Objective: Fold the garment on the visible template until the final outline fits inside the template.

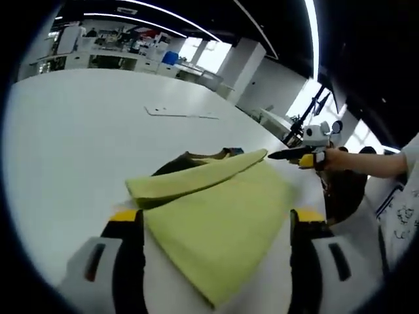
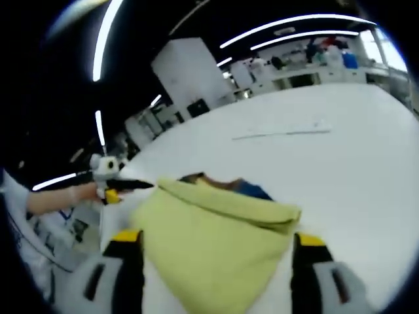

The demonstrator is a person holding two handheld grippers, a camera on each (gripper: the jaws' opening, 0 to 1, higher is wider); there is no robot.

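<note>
One broad white table takes up most of both views, its surface pale and smooth, with a thin marked line lying well beyond the cloth in the left gripper view and showing again in the right gripper view. On the table rests the yellow-green garment, partly folded: a flat lower layer spreads toward the camera, and a long folded flap crosses its far side. Under that far fold a darker, brownish part peeks out, and a small blue patch shows beside it in the right gripper view.

In the left gripper view the left gripper stands with its two yellow-tipped jaws wide apart, one on each side of the near cloth, gripping nothing. From the right comes the right gripper, held by a hand; its dark jaws sit at the tip of the folded flap, but I cannot tell whether they pinch it.

In the right gripper view the garment lies between widely parted jaws, and the left gripper touches the cloth's corner.
</note>
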